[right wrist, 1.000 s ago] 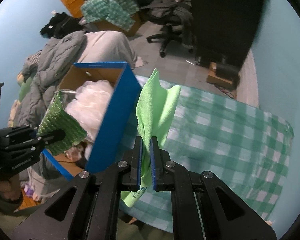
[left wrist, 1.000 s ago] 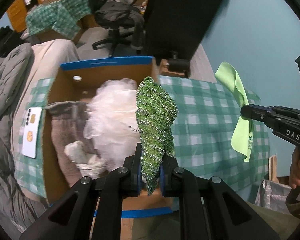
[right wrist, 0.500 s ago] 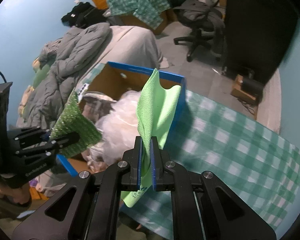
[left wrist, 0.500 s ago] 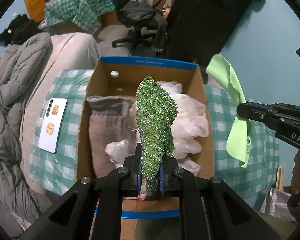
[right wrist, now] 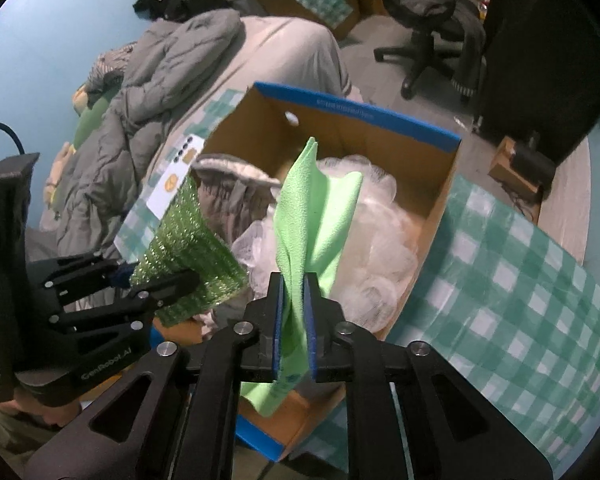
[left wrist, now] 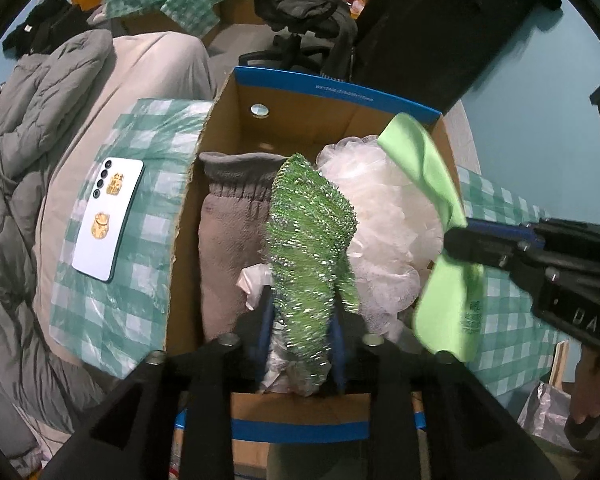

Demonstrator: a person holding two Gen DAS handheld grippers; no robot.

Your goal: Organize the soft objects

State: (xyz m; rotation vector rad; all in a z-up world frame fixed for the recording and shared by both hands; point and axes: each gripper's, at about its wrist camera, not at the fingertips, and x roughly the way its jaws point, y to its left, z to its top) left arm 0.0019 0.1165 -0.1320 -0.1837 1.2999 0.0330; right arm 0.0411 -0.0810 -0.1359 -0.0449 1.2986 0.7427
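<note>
You have both grippers over the box (left wrist: 332, 98) for release: left gripper (left wrist: 302, 330) opening around the scourer (left wrist: 310, 240), right gripper (right wrist: 294, 320) opening around the cloth (right wrist: 316, 216).

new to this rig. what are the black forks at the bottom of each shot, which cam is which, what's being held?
No robot: a person holds a two-finger tool in each hand, each with its own fisheye camera looking along the fingers. The left tool has a sparkly green scrubber cloth between jaws that are opening. The right tool has a lime microfibre cloth between jaws that are also opening. Both hang over a cardboard box holding a white mesh pouf and a grey fleece item. A phone lies on the checked cloth beside it.
</note>
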